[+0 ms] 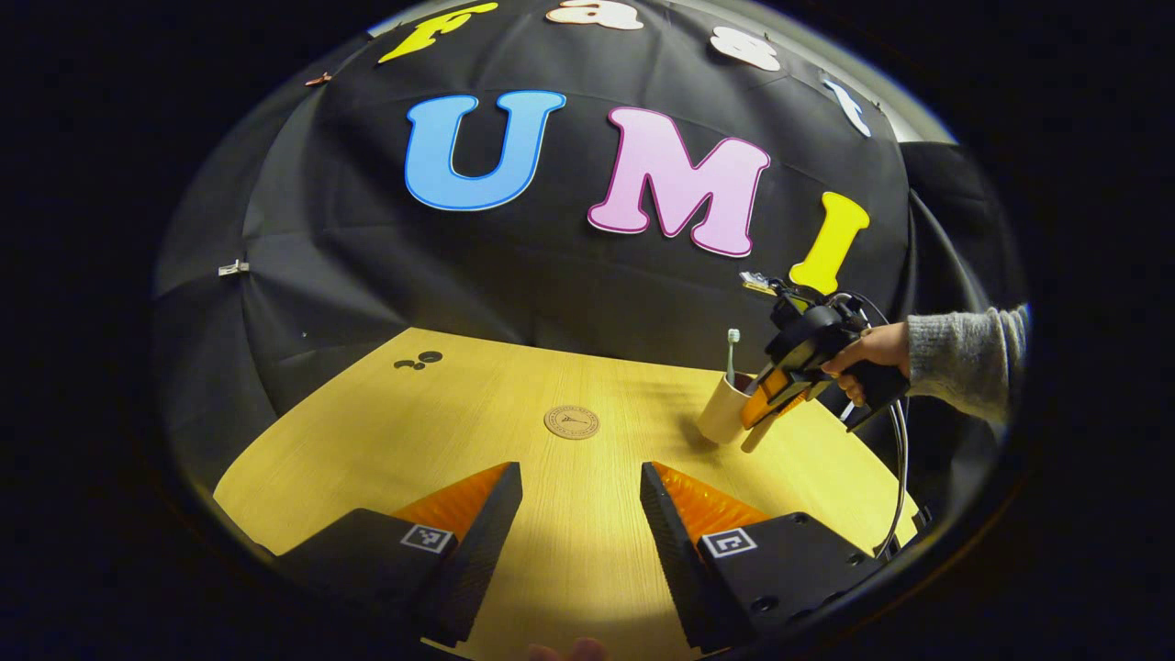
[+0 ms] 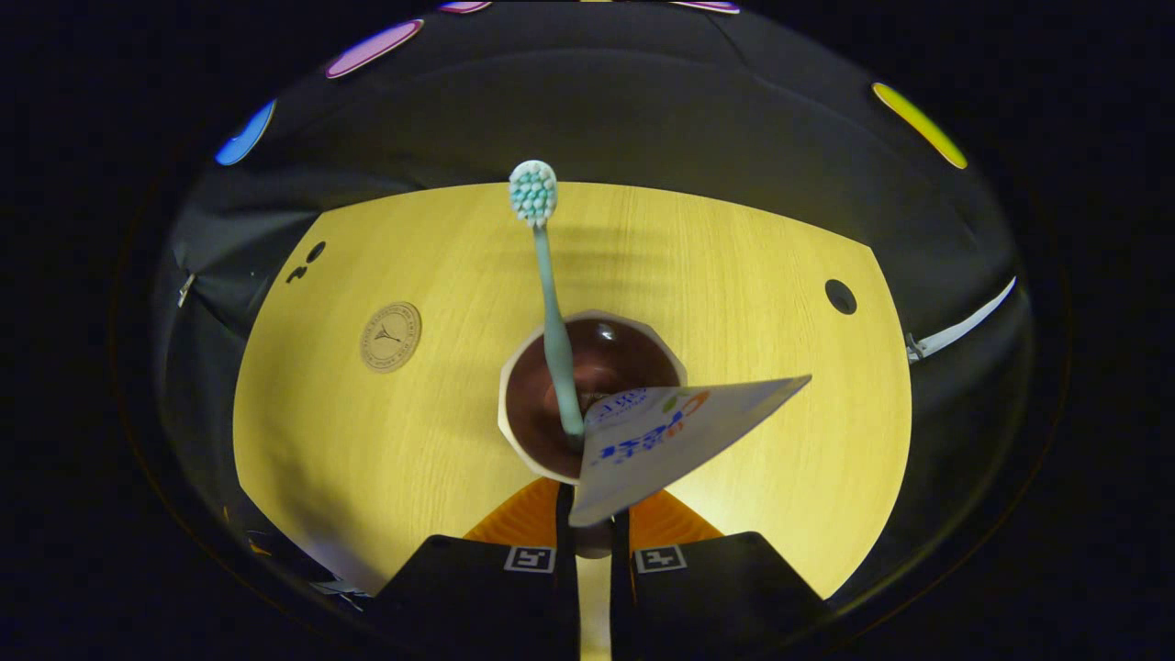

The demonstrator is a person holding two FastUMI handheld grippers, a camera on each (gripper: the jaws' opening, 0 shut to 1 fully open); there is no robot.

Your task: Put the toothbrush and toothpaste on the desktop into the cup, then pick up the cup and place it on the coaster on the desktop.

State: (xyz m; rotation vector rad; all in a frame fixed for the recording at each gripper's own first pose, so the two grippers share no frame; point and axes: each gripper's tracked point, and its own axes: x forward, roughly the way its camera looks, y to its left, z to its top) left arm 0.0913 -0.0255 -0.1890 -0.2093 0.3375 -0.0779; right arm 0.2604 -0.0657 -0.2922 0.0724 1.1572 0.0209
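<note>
A cream cup (image 2: 514,386) with a dark inside stands on the wooden table (image 2: 367,441); in the left gripper view the cup (image 1: 723,410) is at the right. A pale green toothbrush (image 2: 553,312) stands in it, head up, and the toothbrush (image 1: 732,347) sticks out above the rim. My right gripper (image 2: 594,537) is shut on a white toothpaste tube (image 2: 661,441), held tilted over the cup's near rim with its flat end up and to the right. The right gripper (image 1: 769,411) hangs right beside the cup. My left gripper (image 1: 580,514) stands open over bare table, short of the round coaster (image 1: 571,422).
The coaster (image 2: 391,336) lies to the left of the cup, apart from it. A hand in a grey sleeve (image 1: 964,353) holds the right gripper, with a cable hanging below. Round holes (image 2: 840,296) mark the tabletop. Black cloth walls close the table's far edge.
</note>
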